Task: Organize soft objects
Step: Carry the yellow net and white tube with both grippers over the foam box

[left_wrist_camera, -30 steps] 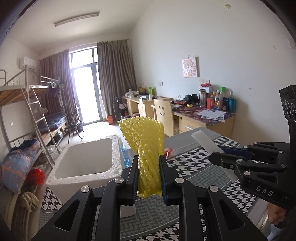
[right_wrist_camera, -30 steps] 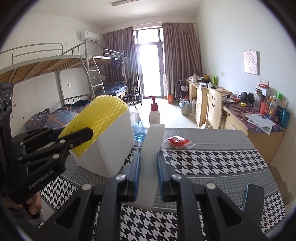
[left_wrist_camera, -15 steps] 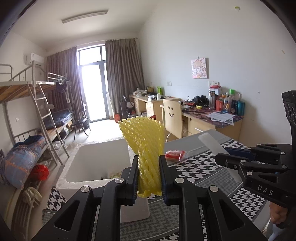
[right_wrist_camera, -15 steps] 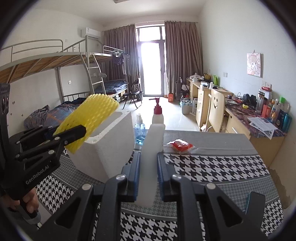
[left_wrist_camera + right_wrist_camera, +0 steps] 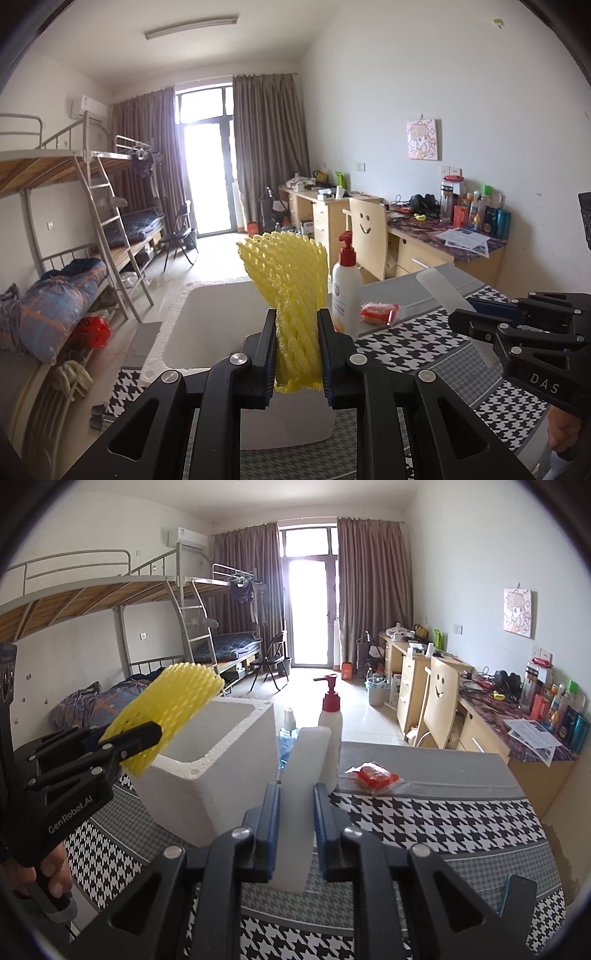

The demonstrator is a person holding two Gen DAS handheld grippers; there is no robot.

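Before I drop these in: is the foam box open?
Open: the foam box has no lid, and its hollow inside shows from above.

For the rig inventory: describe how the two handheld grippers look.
Both are matte black plastic with cut-out linkage arms, silver pivot bolts and blue-padded fingers. The left gripper has white "GenRobot.AI" lettering along its side; the right gripper shows "DAS". No cables visible.

You are looking at two grippers, the left gripper (image 5: 297, 352) and the right gripper (image 5: 295, 829), each carrying one soft thing: one yellow foam net (image 5: 290, 295) and one white foam strip (image 5: 304, 775). One white foam box (image 5: 221, 775) is sitting at the centre left of the right view, with two bottles behind it, one red-pump bottle (image 5: 330, 720) and one blue bottle (image 5: 288, 734), and one red packet (image 5: 373, 775) at centre right.
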